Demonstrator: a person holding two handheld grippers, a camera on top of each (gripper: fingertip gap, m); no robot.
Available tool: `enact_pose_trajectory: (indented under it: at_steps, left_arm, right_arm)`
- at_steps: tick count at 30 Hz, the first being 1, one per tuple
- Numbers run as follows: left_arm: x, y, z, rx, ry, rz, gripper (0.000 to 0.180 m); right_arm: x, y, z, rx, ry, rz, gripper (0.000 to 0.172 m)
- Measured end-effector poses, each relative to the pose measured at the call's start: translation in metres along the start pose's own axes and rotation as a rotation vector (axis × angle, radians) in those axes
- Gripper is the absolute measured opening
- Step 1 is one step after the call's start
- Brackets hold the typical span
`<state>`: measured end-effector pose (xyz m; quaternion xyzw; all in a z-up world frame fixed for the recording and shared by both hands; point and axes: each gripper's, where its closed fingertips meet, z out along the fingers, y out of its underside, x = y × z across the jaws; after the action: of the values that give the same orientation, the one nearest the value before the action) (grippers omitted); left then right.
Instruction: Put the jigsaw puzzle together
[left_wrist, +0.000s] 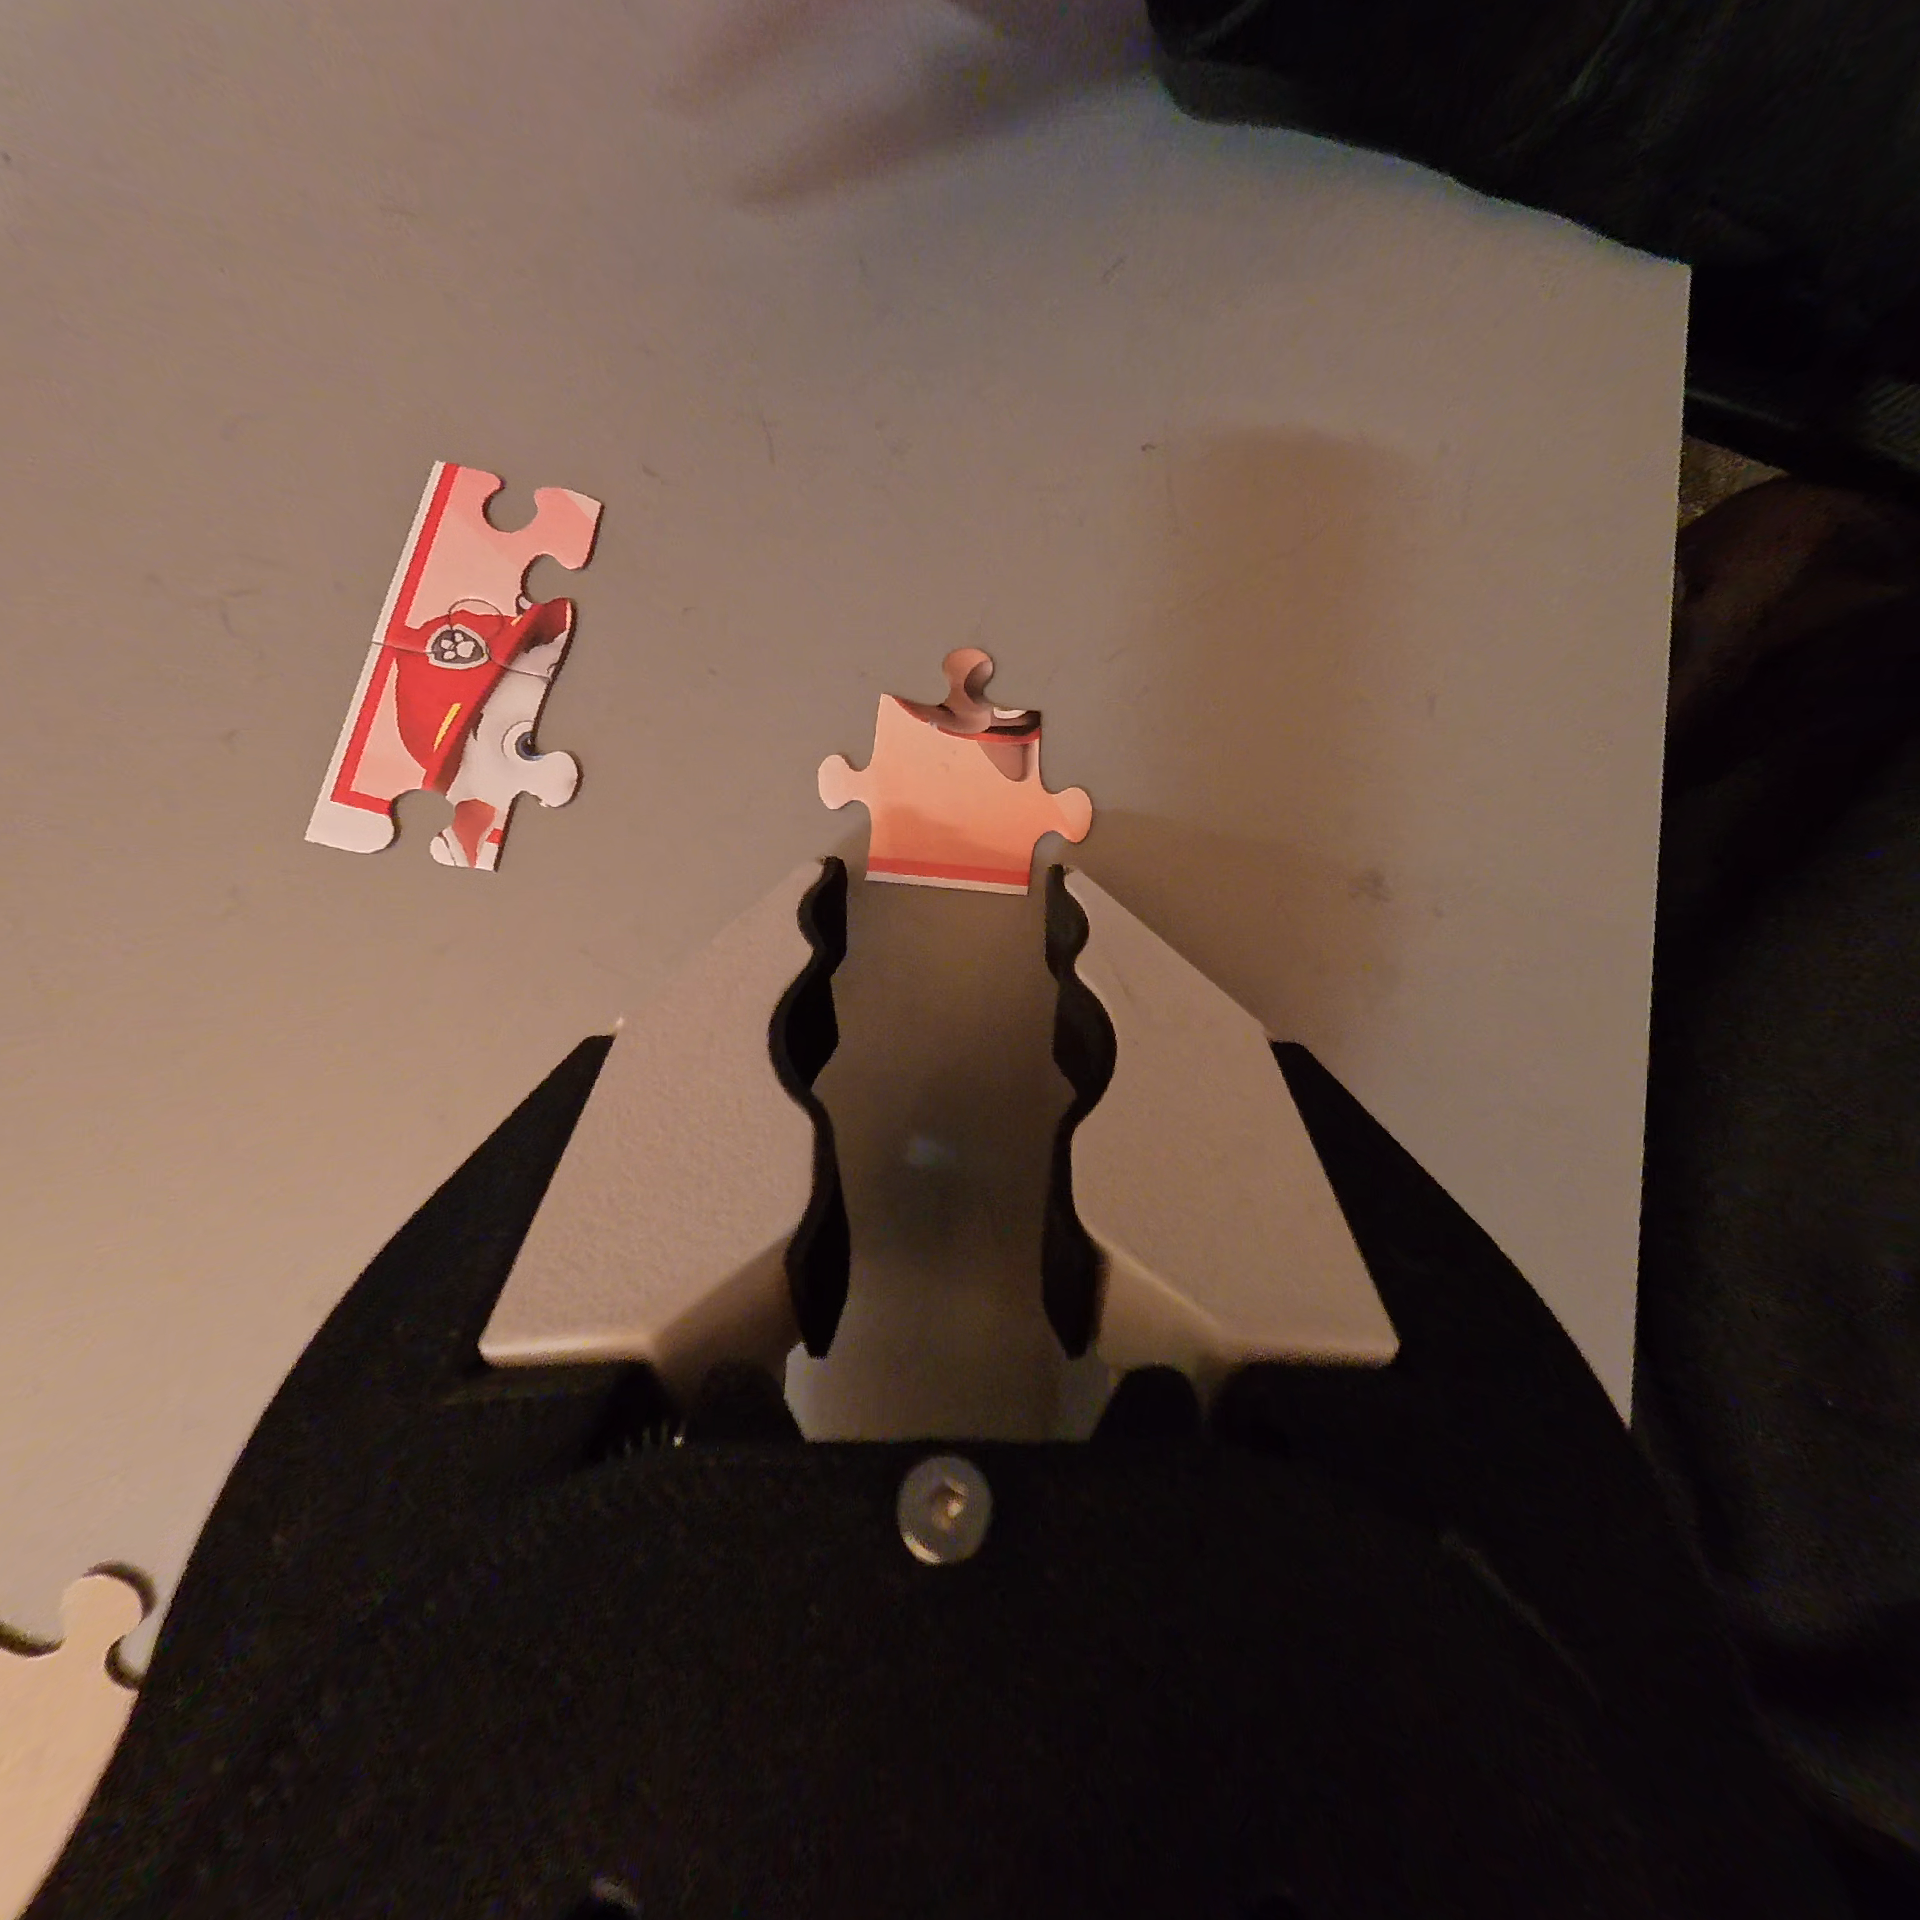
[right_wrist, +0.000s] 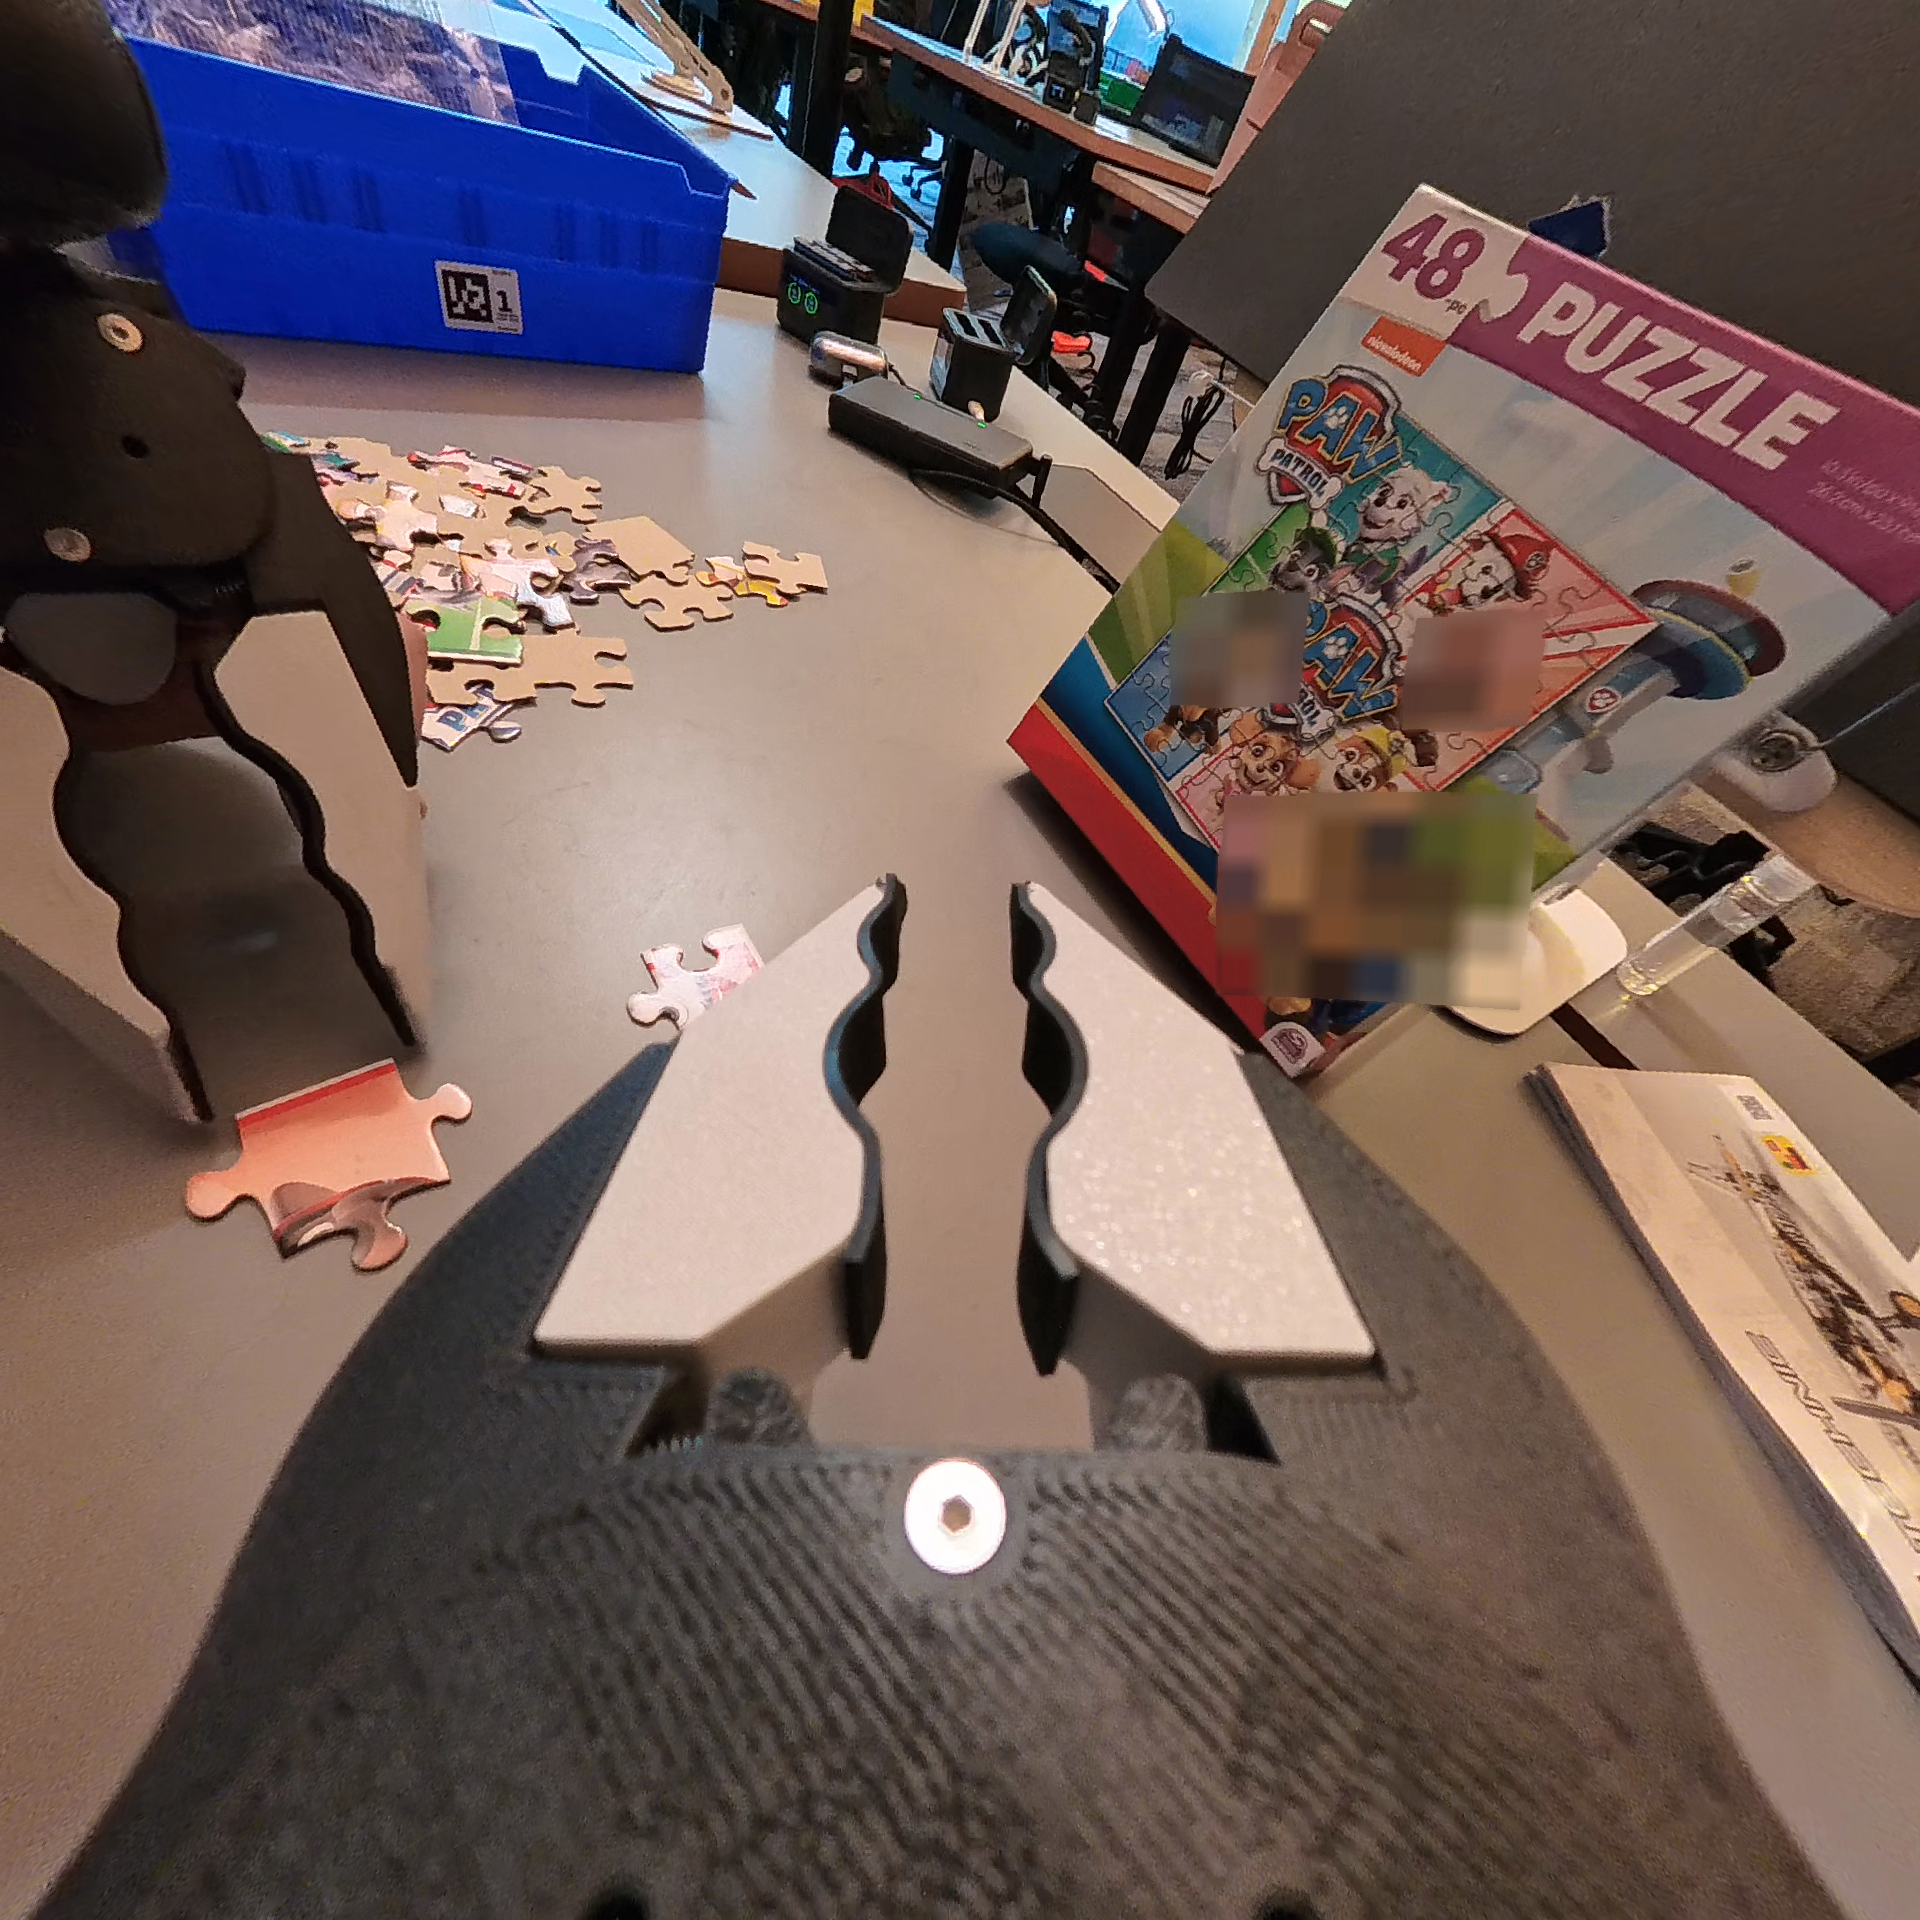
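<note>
- A single pink puzzle piece (left_wrist: 951, 795) lies flat on the grey worktop (left_wrist: 1299, 540), its red-striped straight edge just ahead of the left gripper (left_wrist: 943, 871). That gripper's fingers stand apart with nothing between them, and the pads do not press on the piece.
- The right wrist view shows the same pink puzzle piece (right_wrist: 327, 1158) at 9 o'clock, lying at the foot of the left gripper (right_wrist: 291, 1070), which stands nearly upright over the worktop; this angle is not given by the left wrist view.
- Only the left wrist view shows the joined pair of pieces (left_wrist: 462, 665) in full, red and white, lying at 10 o'clock, well apart from the pink piece, and a plain pale piece (left_wrist: 62, 1683) at 8 o'clock by the picture's edge.
- The right gripper (right_wrist: 956, 888) hangs above the worktop with its fingers apart on bare air.
- Only the right wrist view shows a heap of loose pieces (right_wrist: 520, 566) at 10 o'clock, a tilted puzzle box (right_wrist: 1507, 582) at 2 o'clock, a booklet (right_wrist: 1766, 1299) at 4 o'clock, a blue crate (right_wrist: 436, 208) at 11 o'clock and a black power adapter (right_wrist: 925, 426) at 12 o'clock.
- Beyond the worktop, other desks and chairs fill a bright room; the left wrist view is dim.
</note>
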<state>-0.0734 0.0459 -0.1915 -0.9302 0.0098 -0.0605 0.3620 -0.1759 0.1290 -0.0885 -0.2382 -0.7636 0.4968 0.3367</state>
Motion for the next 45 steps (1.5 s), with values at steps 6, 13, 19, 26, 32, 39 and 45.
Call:
enact_pose_trajectory:
  at_steps: [6,13,19,26,32,39,45]
  left_arm:
    - [0.003,0.002,0.001,-0.010,0.018,0.004,0.036]
    - [0.011,0.003,0.001,-0.027,0.045,0.016,0.035]
    - [0.019,0.004,0.001,-0.043,0.077,0.026,0.031]
    - [0.025,0.003,0.003,-0.049,0.095,0.037,0.029]
    - [0.029,0.003,0.004,-0.060,0.107,0.048,0.029]
    - [0.034,0.003,0.005,-0.066,0.124,0.054,0.028]
    - [0.039,0.002,0.006,-0.072,0.141,0.061,0.026]
  right_arm:
    - [0.000,-0.001,-0.001,0.002,0.001,-0.002,0.019]
    - [0.001,-0.001,-0.001,0.004,0.003,-0.002,0.019]
    - [0.001,-0.002,-0.001,0.005,0.005,-0.002,0.019]
    - [0.001,-0.002,-0.002,0.006,0.005,-0.002,0.019]
    - [0.001,-0.002,-0.002,0.005,0.005,-0.003,0.019]
    - [0.001,-0.002,-0.002,0.007,0.006,-0.003,0.019]
    - [0.001,-0.002,-0.002,0.007,0.006,-0.003,0.019]
